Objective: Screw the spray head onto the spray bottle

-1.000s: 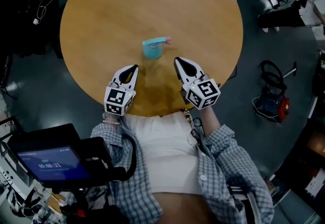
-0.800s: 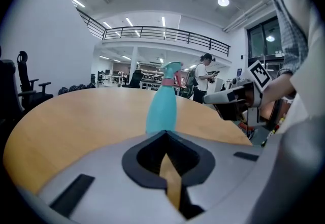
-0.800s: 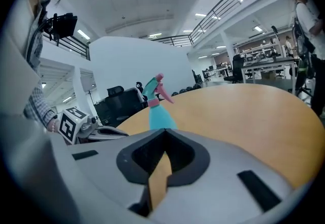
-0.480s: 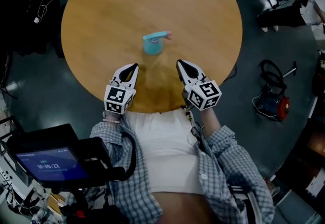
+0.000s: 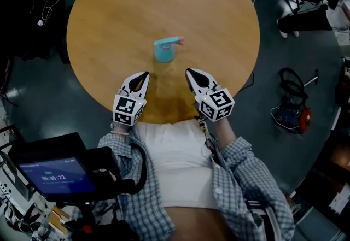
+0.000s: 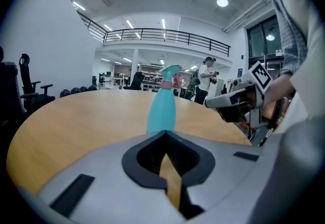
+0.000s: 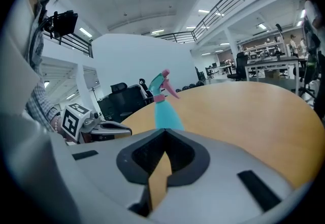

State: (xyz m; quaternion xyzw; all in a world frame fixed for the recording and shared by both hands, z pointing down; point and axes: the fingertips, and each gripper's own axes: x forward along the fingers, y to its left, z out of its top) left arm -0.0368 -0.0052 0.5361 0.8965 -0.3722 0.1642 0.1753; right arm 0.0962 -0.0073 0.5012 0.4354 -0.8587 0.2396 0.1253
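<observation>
Over the near edge of a round wooden worktop (image 5: 109, 16), the white-and-black left gripper (image 5: 143, 75) and right gripper (image 5: 190, 72) hang side by side, each clenched on nothing. Beyond and between them, apart from both, a turquoise plastic spray bottle (image 5: 163, 54) stands upright. Its turquoise, pink-tipped spray head (image 5: 169, 42) sits on top.

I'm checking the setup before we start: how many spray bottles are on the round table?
1. The teal spray bottle stands upright near the middle of the round table, just beyond the tips of the left gripper and right gripper. No second one shows in any view.
</observation>
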